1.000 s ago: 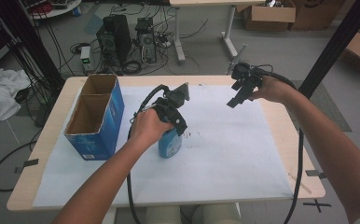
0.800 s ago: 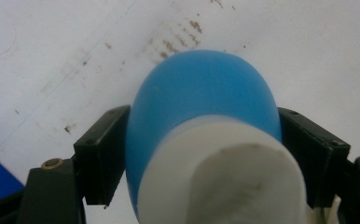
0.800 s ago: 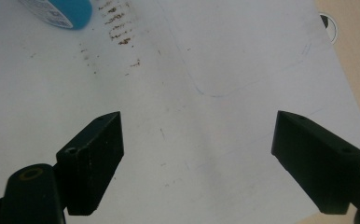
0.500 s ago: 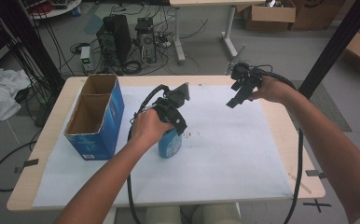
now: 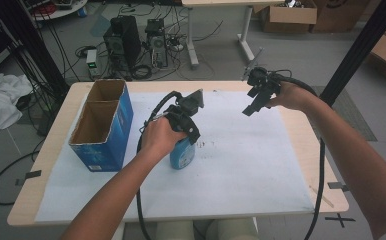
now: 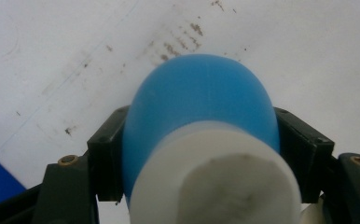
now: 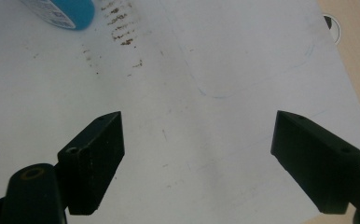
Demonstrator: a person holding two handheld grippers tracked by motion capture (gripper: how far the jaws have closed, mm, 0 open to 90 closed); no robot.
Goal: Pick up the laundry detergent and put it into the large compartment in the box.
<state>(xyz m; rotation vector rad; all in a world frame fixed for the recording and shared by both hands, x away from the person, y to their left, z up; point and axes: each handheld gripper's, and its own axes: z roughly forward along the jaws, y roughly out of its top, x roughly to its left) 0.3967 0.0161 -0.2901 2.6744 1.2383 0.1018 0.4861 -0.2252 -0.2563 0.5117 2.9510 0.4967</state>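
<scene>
1. The left gripper [image 5: 187, 131] is clamped on the blue bottle [image 5: 182, 154], its 2 jaws pressing the sides below the white cap [image 6: 215, 177].
2. The bottle stands on the white sheet [image 5: 241, 165], right of the blue cardboard box [image 5: 102, 125].
3. The right gripper [image 5: 253, 102] hangs above the sheet, jaws wide apart, holding nothing.

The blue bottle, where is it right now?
In the high view the blue bottle stands on the white paper near the table's middle, just right of the blue cardboard box, clamped between the left gripper jaws.
</scene>
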